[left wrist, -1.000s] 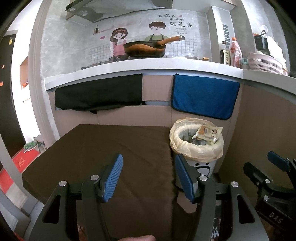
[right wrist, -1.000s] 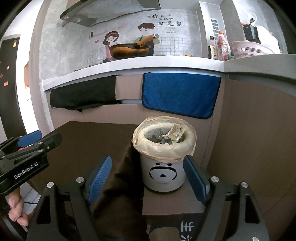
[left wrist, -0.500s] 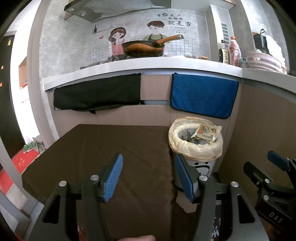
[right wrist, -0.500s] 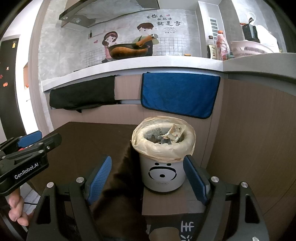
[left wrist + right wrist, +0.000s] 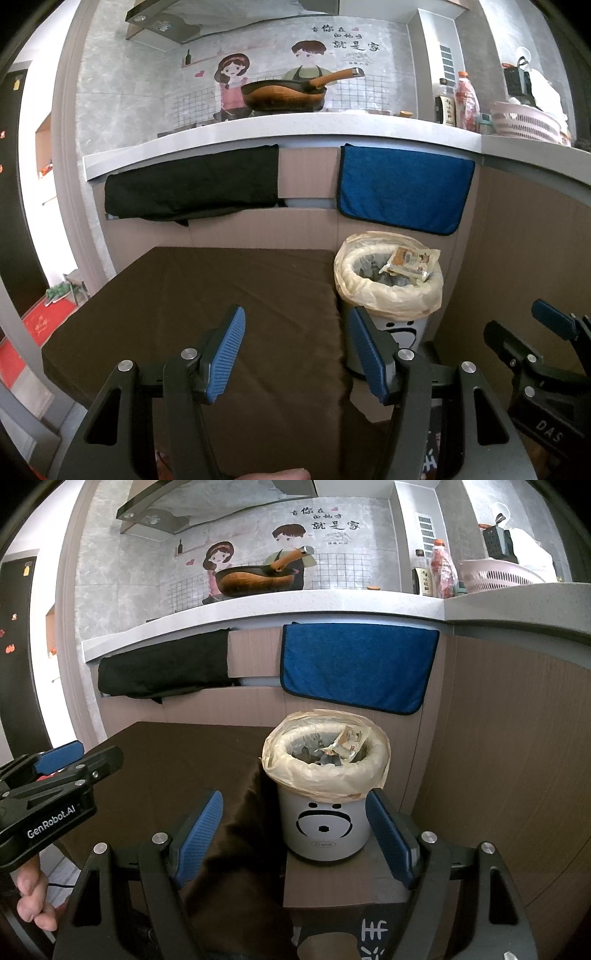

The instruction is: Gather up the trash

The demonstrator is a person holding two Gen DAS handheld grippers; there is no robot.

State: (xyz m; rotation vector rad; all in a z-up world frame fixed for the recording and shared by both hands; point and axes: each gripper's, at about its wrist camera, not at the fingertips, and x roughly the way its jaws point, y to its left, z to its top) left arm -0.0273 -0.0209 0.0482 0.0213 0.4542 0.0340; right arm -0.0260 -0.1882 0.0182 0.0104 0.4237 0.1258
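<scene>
At the far left, the left gripper hung above the brown-covered table, its blue-padded jaws spread wide with nothing between them; in the right wrist view the same tool showed at the left edge, gripped from below by a hand. The table surface itself lay bare in both views. Behind it, a black cloth was draped over the edge of the grey counter, and further right a blue towel hung from the same edge. On the counter above stood a wok with a wooden handle, and near the right end two bottles and a pink basket. Just right of the table stood the trash bin, white with a face printed on it, resting on a lower box beside the table's cloth edge and lined with a pale bag folded over its rim. A crumpled snack wrapper lay inside the bin, resting against its far right rim. The right gripper pointed at the bin, its jaws likewise wide apart and empty, framing the bin's body without touching it.
</scene>
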